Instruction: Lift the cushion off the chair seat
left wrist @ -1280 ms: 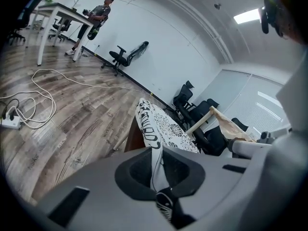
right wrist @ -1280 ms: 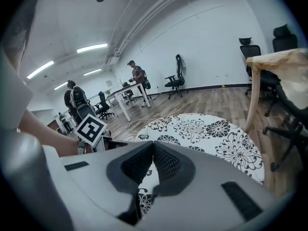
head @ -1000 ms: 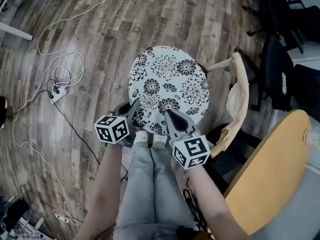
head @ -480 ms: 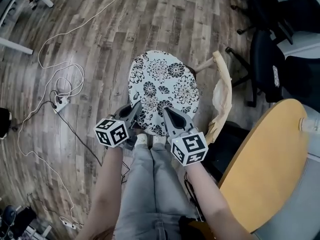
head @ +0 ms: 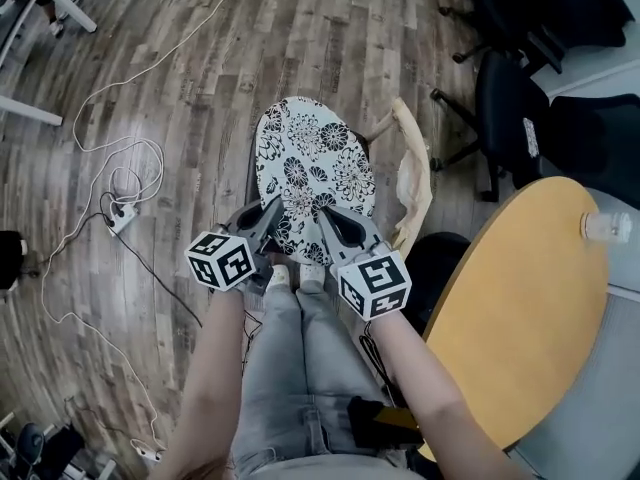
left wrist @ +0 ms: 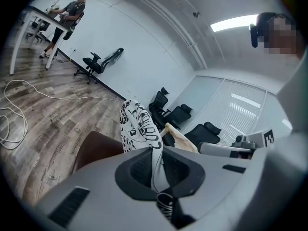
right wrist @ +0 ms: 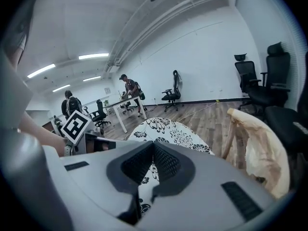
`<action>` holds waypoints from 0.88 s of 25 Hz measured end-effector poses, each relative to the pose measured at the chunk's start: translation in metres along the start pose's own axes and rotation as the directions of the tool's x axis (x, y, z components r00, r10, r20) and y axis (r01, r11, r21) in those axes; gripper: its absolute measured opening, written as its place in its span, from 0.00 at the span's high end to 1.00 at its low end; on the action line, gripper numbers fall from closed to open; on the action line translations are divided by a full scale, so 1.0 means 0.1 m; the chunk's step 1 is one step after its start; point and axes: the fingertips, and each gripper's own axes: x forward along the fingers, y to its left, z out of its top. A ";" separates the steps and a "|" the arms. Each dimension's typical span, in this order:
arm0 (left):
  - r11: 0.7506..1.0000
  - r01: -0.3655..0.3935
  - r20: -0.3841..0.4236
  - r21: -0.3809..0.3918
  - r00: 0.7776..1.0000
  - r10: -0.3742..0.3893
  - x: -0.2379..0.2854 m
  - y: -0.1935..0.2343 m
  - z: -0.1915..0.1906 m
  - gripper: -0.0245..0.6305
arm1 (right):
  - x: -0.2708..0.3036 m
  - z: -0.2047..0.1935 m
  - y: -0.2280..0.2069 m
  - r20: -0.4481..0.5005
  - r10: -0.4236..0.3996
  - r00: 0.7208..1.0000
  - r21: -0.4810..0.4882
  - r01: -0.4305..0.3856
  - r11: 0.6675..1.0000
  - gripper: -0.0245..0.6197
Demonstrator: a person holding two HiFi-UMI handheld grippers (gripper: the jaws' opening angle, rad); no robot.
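One cushion [head: 310, 168]; two hand-held grippers: left [head: 272, 210], right [head: 326, 220]; one wooden chair [head: 412, 176]; one round table [head: 520, 318].

Cushion [head: 310, 168]: round, white, black floral print; centre of the head view, steeply tilted; near rim pinched in left tongs [head: 274, 208] and right tongs [head: 323, 221]; brown chair seat [left wrist: 96, 150] exposed beneath, lower left of the left gripper view.

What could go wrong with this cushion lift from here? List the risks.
1. The left hand-held gripper and right hand-held gripper pinch the cushion only at its near edge; it may slip out.
2. The tilted cushion could brush the chair back beside it.
3. The cables on the floor could trip a step back.
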 end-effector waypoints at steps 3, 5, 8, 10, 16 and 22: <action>1.000 0.014 -0.007 0.025 1.000 -0.014 0.04 -0.19 0.09 0.94 | -0.11 0.16 -0.06 0.007 -0.004 1.000 -0.011 0.004 1.000 0.92; 0.999 0.027 -0.008 0.042 1.000 -0.026 0.04 -0.30 0.16 0.94 | -0.18 0.26 -0.07 0.018 -0.004 1.000 -0.016 0.004 1.000 0.92; 0.997 0.048 0.000 0.056 0.999 -0.048 0.05 -0.48 0.27 0.94 | -0.28 0.39 -0.08 0.029 -0.006 1.000 -0.025 0.007 1.000 0.92; 0.996 0.061 0.007 0.059 0.998 -0.062 0.05 -0.59 0.35 0.94 | -0.36 0.47 -0.09 0.035 -0.011 0.999 -0.034 0.012 0.999 0.92; 0.993 0.100 0.020 0.066 0.995 -0.102 0.05 -0.89 0.57 0.94 | -0.55 0.70 -0.16 0.051 -0.033 0.998 -0.074 0.037 0.997 0.92; 0.985 0.135 0.011 0.108 0.990 -0.137 0.00 -1.18 0.77 0.94 | -0.71 1.03 -0.17 0.081 -0.055 0.995 -0.108 0.063 0.992 0.92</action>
